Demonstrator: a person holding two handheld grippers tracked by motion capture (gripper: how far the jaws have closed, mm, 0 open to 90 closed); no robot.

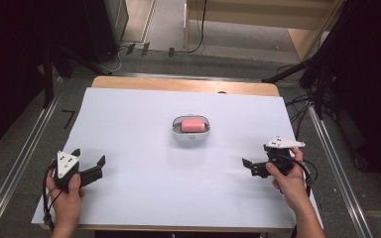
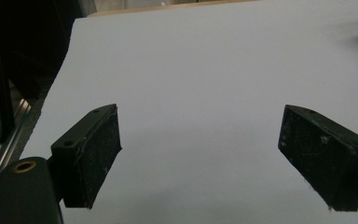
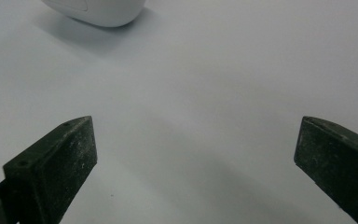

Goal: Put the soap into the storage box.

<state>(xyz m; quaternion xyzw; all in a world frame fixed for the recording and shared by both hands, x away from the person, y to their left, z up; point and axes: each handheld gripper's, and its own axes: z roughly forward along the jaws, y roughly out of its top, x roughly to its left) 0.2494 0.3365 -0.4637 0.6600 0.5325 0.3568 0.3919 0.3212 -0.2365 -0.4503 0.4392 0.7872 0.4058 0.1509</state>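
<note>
Left claw [image 1: 87, 162] and right claw [image 1: 248, 167] spread wide, empty, hand-held low over the desk's white sheet [image 1: 129, 129], well apart on either side of the white soap dish [image 1: 191, 129]. Pink soap [image 1: 194, 124] inside the dish. Dish cropped in both gripper views. Bare sheet between.

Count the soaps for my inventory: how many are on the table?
1: a pink soap lying in the white dish at the table's middle. Nothing seems hidden.
</note>
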